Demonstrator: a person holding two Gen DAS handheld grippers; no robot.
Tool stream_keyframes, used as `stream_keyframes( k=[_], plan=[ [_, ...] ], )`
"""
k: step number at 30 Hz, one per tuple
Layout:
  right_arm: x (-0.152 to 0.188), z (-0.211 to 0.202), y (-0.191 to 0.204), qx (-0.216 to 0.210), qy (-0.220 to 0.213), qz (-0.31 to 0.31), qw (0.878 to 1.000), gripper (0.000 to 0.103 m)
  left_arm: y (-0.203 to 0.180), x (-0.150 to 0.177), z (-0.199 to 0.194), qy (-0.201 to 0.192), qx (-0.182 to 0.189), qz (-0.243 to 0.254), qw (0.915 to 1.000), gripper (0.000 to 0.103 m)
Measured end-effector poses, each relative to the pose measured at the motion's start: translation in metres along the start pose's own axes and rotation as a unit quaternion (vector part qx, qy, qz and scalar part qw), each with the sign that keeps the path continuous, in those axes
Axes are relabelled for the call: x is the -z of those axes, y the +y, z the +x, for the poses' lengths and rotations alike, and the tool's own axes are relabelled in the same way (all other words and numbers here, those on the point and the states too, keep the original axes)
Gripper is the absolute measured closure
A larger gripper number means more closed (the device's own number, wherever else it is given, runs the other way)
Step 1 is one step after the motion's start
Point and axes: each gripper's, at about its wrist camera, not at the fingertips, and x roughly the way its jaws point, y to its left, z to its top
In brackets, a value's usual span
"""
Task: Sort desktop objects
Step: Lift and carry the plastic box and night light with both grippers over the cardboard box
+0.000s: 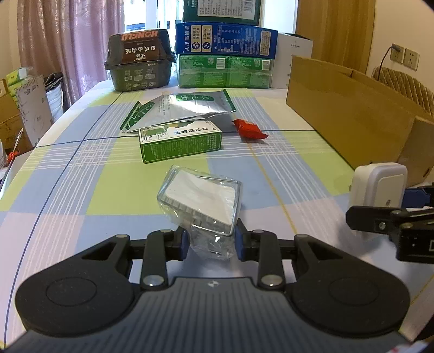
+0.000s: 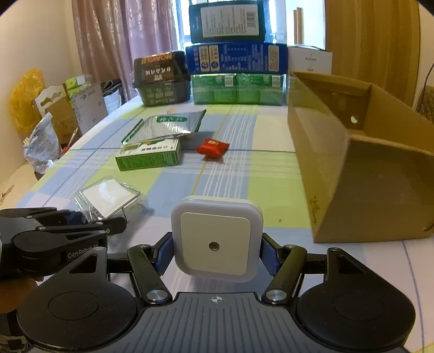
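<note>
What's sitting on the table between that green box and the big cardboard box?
A red snack packet lies between the green box and the cardboard box; otherwise only bare checked tablecloth. The right wrist view shows it best.

At the far end of the table point(image 1: 81, 190), which wears a checked cloth of green, blue and white, cartons stand stacked: a green pack point(image 2: 237, 88) at the bottom, a blue carton point(image 2: 236, 58) on it, a dark green one point(image 2: 227, 20) on top. A dark lidded tub point(image 2: 161, 78) stands just left of them, a white box point(image 2: 310, 59) to their right. Pink curtains point(image 1: 70, 40) hang behind. Off the table's left edge sit cardboard boxes point(image 2: 78, 108) and a yellow bag point(image 2: 24, 100). A wall socket point(image 1: 404, 55) shows at right.
</note>
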Motion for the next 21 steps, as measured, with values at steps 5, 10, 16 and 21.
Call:
stream_keyframes(
  k=[5, 10, 16, 21],
  plan=[
    [0.000, -0.021, -0.004, 0.002, -0.011, 0.004, 1.000, 0.040, -0.006, -0.002, -0.024, -0.012, 0.000, -0.015, 0.9998, 0.076],
    [-0.001, -0.044, -0.007, 0.005, -0.027, 0.009, 1.000, 0.040, -0.016, -0.003, -0.047, -0.014, 0.003, -0.024, 0.9996, 0.076],
    [0.001, -0.070, -0.013, 0.009, -0.044, 0.016, 0.999, 0.040, -0.030, -0.005, -0.072, -0.017, 0.008, -0.029, 0.9994, 0.076],
    [0.001, -0.091, -0.022, 0.014, -0.057, 0.024, 0.998, 0.040, -0.041, -0.009, -0.090, -0.023, 0.013, -0.026, 0.9993, 0.076]
  ],
)
